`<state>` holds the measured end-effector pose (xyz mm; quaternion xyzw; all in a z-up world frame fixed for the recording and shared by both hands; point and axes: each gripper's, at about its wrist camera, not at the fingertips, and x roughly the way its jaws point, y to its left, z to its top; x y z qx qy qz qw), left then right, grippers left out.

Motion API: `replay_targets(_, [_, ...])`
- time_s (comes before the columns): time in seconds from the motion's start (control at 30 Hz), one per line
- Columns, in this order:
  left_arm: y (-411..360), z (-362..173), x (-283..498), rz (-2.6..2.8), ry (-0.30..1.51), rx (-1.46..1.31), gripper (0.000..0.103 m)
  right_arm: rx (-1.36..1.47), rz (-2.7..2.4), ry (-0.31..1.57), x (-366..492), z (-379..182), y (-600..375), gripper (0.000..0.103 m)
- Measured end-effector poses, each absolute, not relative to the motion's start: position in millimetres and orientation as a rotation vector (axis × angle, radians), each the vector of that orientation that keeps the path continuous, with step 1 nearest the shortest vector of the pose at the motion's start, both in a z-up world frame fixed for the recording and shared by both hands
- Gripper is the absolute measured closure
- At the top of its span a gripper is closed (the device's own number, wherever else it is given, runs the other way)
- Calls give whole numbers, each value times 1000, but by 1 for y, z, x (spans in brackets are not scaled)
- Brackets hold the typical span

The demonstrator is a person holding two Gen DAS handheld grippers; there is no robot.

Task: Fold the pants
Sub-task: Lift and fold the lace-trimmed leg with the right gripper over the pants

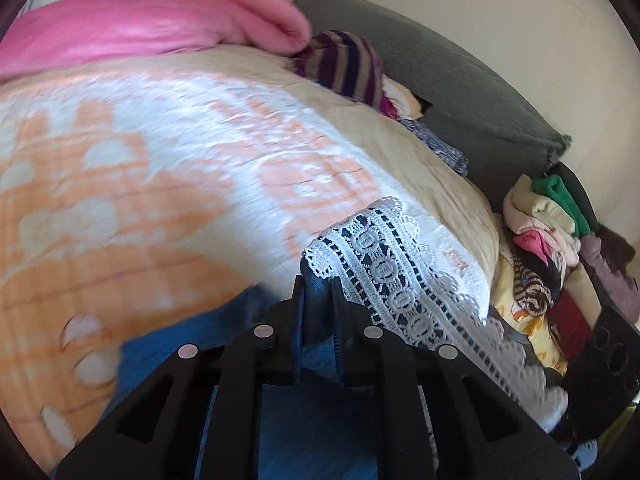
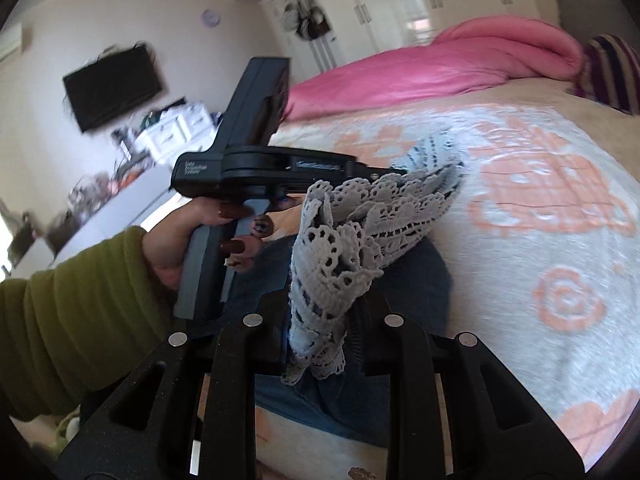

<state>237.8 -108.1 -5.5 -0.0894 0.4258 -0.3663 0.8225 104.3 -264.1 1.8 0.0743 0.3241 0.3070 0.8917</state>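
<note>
Both grippers are clamped on the pants (image 1: 320, 412), blue denim with a white lace hem (image 1: 384, 264), and hold that end off the bed (image 1: 160, 184). From the left wrist, the left gripper (image 1: 318, 292) has its jaws nearly together on a denim edge, the lace draping away to the right over the orange-and-white bedspread. From the right wrist, the right gripper (image 2: 320, 320) pinches a bunched fold of lace (image 2: 340, 248) with denim behind it, jaws almost closed. Beyond it the left gripper (image 2: 400, 170) shows side-on, gripped by a hand (image 2: 192, 232) in a green sleeve (image 2: 72, 320), its tips buried in the same lace. Denim trails down onto the bedspread below. A pink blanket (image 2: 440, 60) lies at the bed's far end, and a stack of folded clothes (image 1: 548, 248) sits beside the bed.
</note>
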Motion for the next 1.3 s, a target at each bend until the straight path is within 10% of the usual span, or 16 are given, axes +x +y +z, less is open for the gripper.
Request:
replay_targets(0.3, [-3,-38,226,-559,993,-532,81,-191,644,761,92,-49,-182,77])
replay_targets(0.47, [31,-46,200,-606,948,-719,53,-374,618,664,74,-49,-167,74])
replay_targets(0.8, [13,-58,206,-617,979,-801,33,-564,582,540,51,-53,-158,59])
replay_targets(1.07, [-6,-58,220,-480,1048,-702,36,-666,650,478,28,-58,-141,71])
replay_targets(1.3, [-17,-53,229,-410,1056,-601,87,-542,681,579,48,-52,-150,89])
